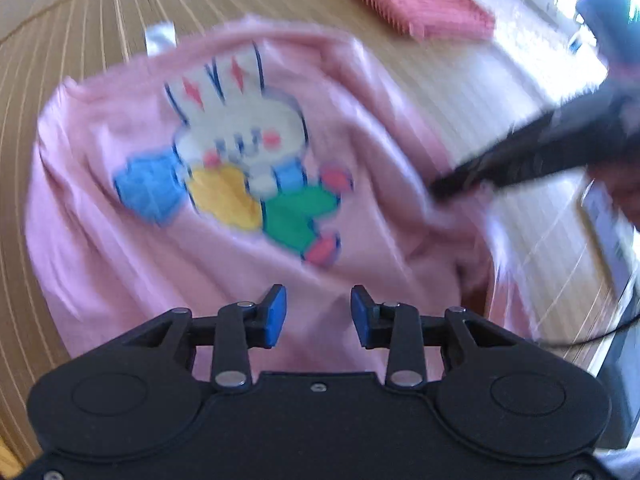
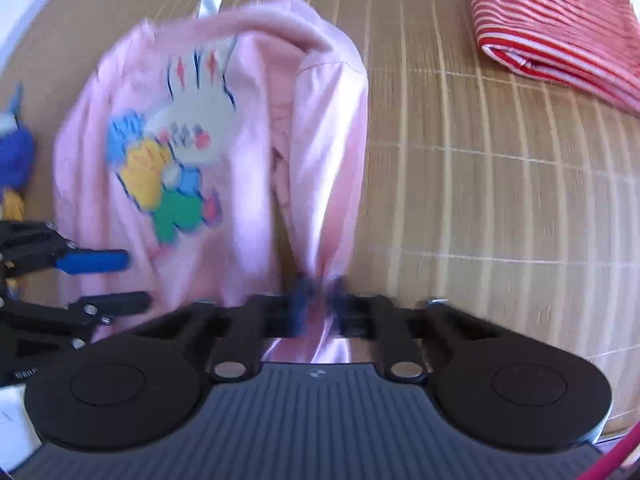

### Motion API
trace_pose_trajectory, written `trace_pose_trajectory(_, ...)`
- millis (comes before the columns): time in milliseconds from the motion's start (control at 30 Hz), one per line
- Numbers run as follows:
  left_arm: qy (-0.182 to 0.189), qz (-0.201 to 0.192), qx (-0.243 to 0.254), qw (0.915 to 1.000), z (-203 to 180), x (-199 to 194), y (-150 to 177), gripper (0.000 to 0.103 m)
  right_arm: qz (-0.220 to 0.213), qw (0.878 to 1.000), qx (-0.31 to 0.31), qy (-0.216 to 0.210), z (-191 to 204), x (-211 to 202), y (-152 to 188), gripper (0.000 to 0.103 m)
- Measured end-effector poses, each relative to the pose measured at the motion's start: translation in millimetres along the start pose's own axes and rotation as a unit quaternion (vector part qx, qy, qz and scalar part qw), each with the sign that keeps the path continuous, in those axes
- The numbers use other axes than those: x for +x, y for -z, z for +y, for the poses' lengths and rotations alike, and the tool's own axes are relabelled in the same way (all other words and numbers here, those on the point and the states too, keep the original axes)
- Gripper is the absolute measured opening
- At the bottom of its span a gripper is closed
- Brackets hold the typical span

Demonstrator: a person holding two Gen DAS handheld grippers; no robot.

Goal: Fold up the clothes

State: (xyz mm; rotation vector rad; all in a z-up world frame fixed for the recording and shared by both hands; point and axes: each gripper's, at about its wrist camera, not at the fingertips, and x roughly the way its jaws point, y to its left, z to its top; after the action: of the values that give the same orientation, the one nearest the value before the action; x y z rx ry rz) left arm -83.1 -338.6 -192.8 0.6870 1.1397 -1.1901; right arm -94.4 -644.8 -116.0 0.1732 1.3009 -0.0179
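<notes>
The right gripper (image 2: 319, 304) had pinched a gathered fold of the pink sweatshirt (image 2: 208, 152), the cloth running up and away from its fingertips. The left gripper (image 1: 319, 314) hung part open over the hem, nothing between its blue pads (image 1: 276, 312). Beyond lay the cartoon print (image 1: 240, 168) on the bamboo mat (image 2: 480, 184), farthest a folded red striped garment (image 2: 560, 24).

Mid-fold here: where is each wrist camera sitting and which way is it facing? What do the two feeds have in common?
Left wrist: on the left gripper, looking steeply down at the pink shirt; its own jaws stand apart, with nothing between them; the right gripper enters from the right.
Right wrist: on the right gripper, facing down; jaws pinch a pink fold; the left gripper shows at the left edge.
Shared: the shirt's cartoon print, the woven mat, the red striped cloth.
</notes>
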Motion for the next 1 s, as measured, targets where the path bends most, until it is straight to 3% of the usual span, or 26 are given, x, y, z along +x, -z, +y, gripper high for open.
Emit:
trace_pose_trajectory(100,-0.020,0.010,0.015,0.9996,-8,1,18,0.038,-0.024,0.996,-0.045,0.073,-10,-17,1,0.009)
trace_pose_trajectory(233,-0.027,0.019,0.004,0.9995,-5,-3,34,0.038,-0.076,0.978,-0.101,0.166,-38,-45,-26,0.009)
trace_pose_trajectory(300,-0.025,0.016,-0.001,0.9996,-4,-6,41,0.038,-0.104,0.966,-0.120,0.203,-51,-62,-44,0.009)
trace_pose_trajectory(367,-0.026,0.013,-0.004,0.9996,-6,-10,46,0.038,-0.115,0.963,-0.122,0.211,-57,-76,-56,0.012)
trace_pose_trajectory(500,-0.027,0.008,-0.026,0.9993,-5,-21,56,0.038,-0.125,0.968,-0.106,0.188,-46,-96,-44,0.039)
trace_pose_trajectory(600,-0.045,0.008,-0.035,0.9983,-7,-33,73,0.039,-0.121,0.979,-0.088,0.137,-33,-106,-10,0.042)
trace_pose_trajectory(700,-0.049,0.015,-0.055,0.9972,-4,-40,90,0.039,-0.093,0.995,-0.031,0.028,-21,-100,22,0.042)
trace_pose_trajectory(767,-0.054,0.024,-0.068,0.9959,-3,-43,102,0.039,-0.062,0.998,-0.006,-0.027,-7,-87,45,0.042)
trace_pose_trajectory(833,-0.077,0.037,-0.064,0.9942,-2,-42,112,0.040,-0.040,0.999,-0.009,-0.035,12,-77,67,0.042)
trace_pose_trajectory(900,-0.124,0.050,-0.050,0.9897,3,-43,123,0.040,-0.022,0.999,-0.018,-0.022,27,-69,85,0.042)
trace_pose_trajectory(1000,-0.195,0.062,-0.087,0.9749,32,-51,140,0.040,-0.015,0.999,-0.025,-0.013,38,-67,103,0.043)
